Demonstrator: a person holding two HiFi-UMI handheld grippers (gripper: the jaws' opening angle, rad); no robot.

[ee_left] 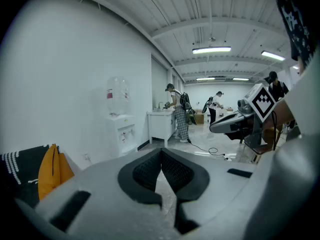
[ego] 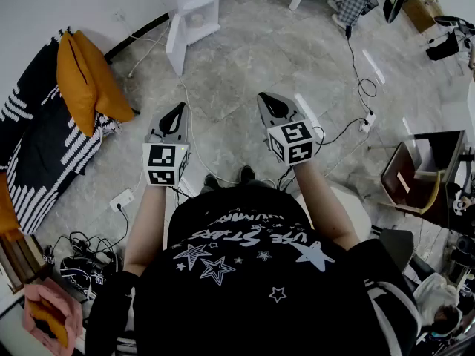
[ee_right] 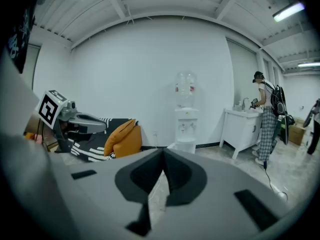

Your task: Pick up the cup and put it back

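Nearest is the person's black shirt (ego: 252, 273), printed with white stars, with both bare forearms reaching forward from it. Each hand carries a gripper, held side by side and well apart above the grey stone floor (ego: 237, 58), both tipped a little downward.

On the left, the left gripper (ego: 178, 110) has its jaws clenched together; its own view shows the dark ribbed pads (ee_left: 145, 171) meeting at the tips with nothing between them. On the right, the right gripper (ego: 266, 99) is likewise clenched on nothing, its pads touching at the tips.

Where the cup is I cannot tell: no view shows it.

Just below the grippers, the toes of two dark shoes (ego: 226, 178) show on the floor. At the far left an orange cushion (ego: 85, 80) leans on a black-and-white striped cover (ego: 37, 139). A white power strip (ego: 122, 199) lies near the left forearm, with a tangle of dark cables (ego: 74, 243) nearer still. Far ahead, against the white wall, stands a white water dispenser (ego: 194, 21) with a clear bottle on top. To its right is a white cabinet (ee_right: 242, 129), and a person in checked trousers (ee_right: 265, 119) stands at it. A black cable (ego: 356, 87) runs across the floor on the right, and a brown chair (ego: 415, 176) stands at the right edge.
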